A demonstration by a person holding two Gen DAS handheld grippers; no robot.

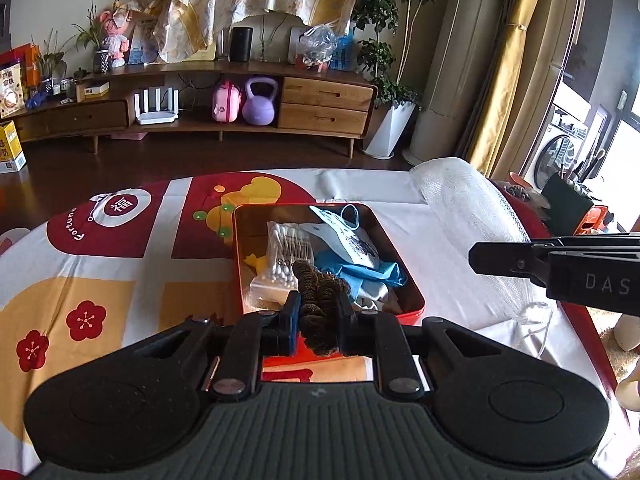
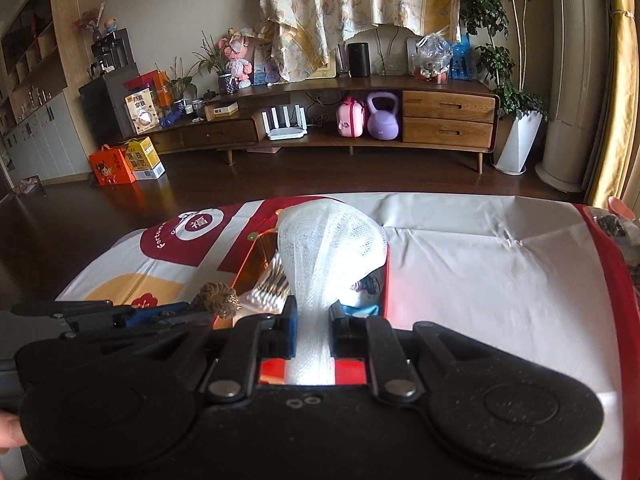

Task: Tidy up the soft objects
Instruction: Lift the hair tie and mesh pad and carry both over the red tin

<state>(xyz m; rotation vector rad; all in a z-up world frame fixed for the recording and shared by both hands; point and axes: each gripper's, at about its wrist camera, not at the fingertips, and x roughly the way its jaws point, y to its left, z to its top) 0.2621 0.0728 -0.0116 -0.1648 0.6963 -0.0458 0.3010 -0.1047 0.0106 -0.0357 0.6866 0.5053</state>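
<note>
The left tongs clamp a brown scrunchie above the red tin's near edge; the right tongs clamp white mesh fabric over its right side. The trailing mesh could snag the tin's rim or drag the cotton swabs out. A patterned cloth covers the desk; a wooden sideboard stands beyond.

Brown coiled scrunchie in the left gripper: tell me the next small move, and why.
Probably carry it forward over the red metal tin and open the jaws. The left gripper is shut on the brown coiled scrunchie at the tin's near edge, and the tin already holds a cotton swab packet and blue cloth.
</note>
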